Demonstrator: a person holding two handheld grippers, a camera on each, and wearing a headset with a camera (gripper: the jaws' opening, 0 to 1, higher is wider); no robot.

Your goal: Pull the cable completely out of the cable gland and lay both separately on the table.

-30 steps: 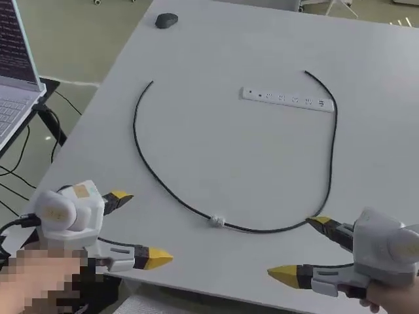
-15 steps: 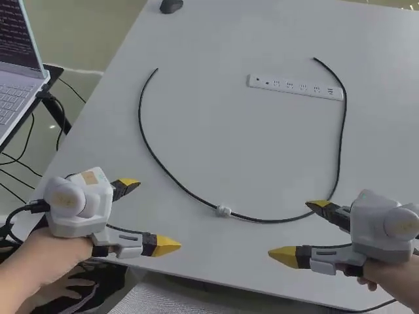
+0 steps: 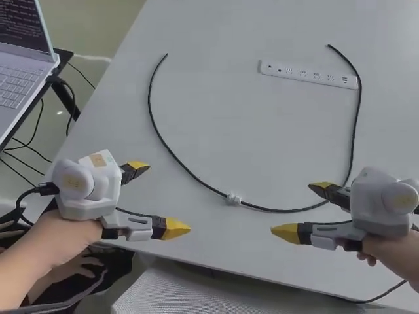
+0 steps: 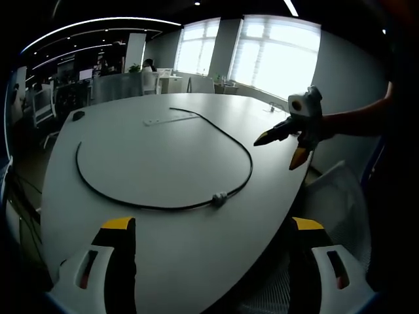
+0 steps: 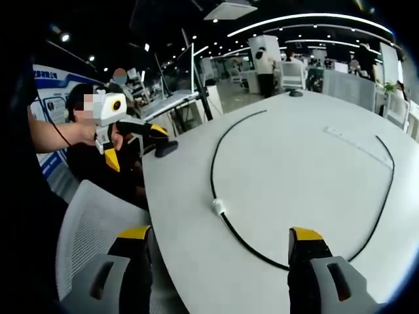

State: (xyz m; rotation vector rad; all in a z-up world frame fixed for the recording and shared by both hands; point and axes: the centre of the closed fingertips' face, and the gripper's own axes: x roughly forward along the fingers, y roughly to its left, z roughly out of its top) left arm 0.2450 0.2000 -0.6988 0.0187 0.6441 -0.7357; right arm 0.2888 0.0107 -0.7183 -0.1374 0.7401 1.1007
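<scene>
we see a thin black cable [image 3: 150,111] lying in a wide open loop on the pale grey bench [image 3: 229,131], with a small white cable gland [image 3: 232,198] threaded on it at the bottom of the loop, on the part nearest the bench's near edge. the cable runs through the gland, so the two are together and both rest flat on the bench. our left tool [image 3: 162,197], a white body with black jaws and yellow tips, hovers over the near left corner of the bench, its jaws spread wide and holding nothing. our right tool [image 3: 298,209], of the same make, hovers at the near right, its jaws likewise wide apart and empty, with one tip just beside the cable's near curve. the gland lies between the two tools, and neither touches it. in both gripper views the gland sits ahead of the jaws, between them. a long white power strip [image 3: 308,74] lies farther back, inside the loop near the cable's right end. an open silver laptop [image 3: 23,59] stands off the bench to the left.
</scene>
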